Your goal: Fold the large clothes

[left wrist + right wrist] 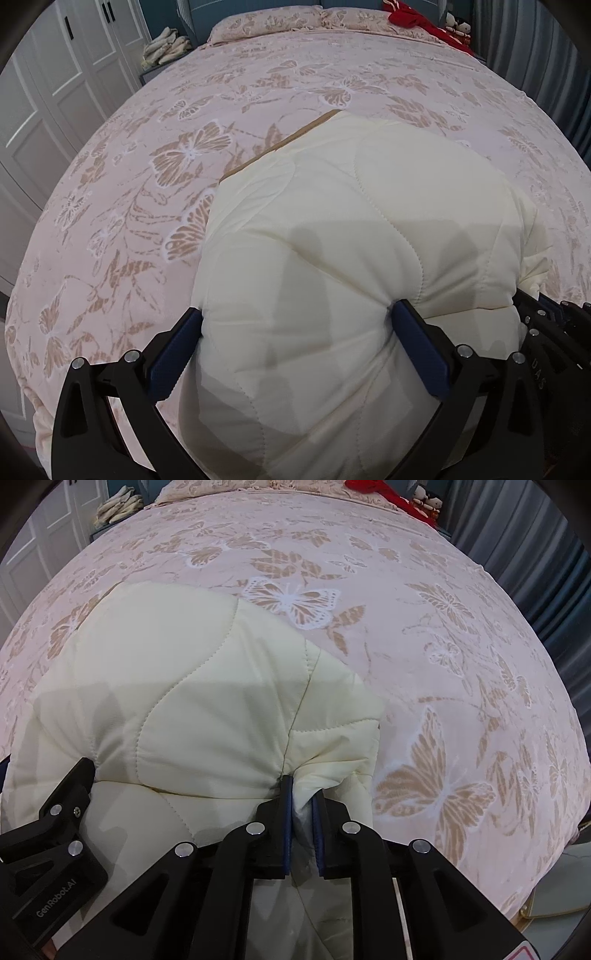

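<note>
A puffy cream quilted jacket (332, 229) lies folded on the bed, with a tan trim along its far edge. My left gripper (297, 310) stands wide, with the thick bulk of the jacket bulging between its blue pads; the right pad dents the fabric. In the right wrist view the jacket (177, 686) fills the lower left. My right gripper (302, 786) pinches a thin fold of it near its right edge, the jaws nearly together. One finger of the left gripper (79, 775) shows at the left, against the jacket.
The bed (147, 184) has a pink cover with butterfly print and spreads wide to the far side. Pillows (266, 22) lie at its head, with a red cloth (417, 18) beside them. White wardrobe doors (55, 92) stand left, a curtain (535, 572) right.
</note>
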Demonstrator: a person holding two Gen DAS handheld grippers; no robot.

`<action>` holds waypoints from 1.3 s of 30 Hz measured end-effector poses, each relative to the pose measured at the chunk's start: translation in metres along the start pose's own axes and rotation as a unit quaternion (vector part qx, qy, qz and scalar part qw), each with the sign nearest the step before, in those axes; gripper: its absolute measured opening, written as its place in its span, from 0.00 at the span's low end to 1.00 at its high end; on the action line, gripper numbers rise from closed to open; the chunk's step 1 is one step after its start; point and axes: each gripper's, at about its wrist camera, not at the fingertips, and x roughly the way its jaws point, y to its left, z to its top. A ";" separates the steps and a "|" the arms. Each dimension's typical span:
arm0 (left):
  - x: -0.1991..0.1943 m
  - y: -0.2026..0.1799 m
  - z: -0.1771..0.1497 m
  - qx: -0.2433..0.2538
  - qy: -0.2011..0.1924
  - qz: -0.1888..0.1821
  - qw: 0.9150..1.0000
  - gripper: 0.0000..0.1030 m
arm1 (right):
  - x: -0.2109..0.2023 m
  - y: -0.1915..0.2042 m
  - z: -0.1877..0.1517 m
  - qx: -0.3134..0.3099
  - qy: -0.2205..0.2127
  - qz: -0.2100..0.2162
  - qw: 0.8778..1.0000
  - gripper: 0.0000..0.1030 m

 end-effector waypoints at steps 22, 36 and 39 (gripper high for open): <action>-0.062 0.057 -0.019 -0.100 0.027 -0.097 0.990 0.95 | -0.056 -0.084 -0.052 0.195 0.009 0.190 0.962 0.66; 0.008 0.120 -0.081 -0.262 0.132 -0.344 0.892 0.96 | -0.008 -0.077 -0.091 0.267 0.076 0.330 0.902 0.77; 0.006 0.110 -0.076 -0.251 0.134 -0.359 0.889 0.91 | -0.010 -0.071 -0.086 0.253 0.067 0.340 0.903 0.54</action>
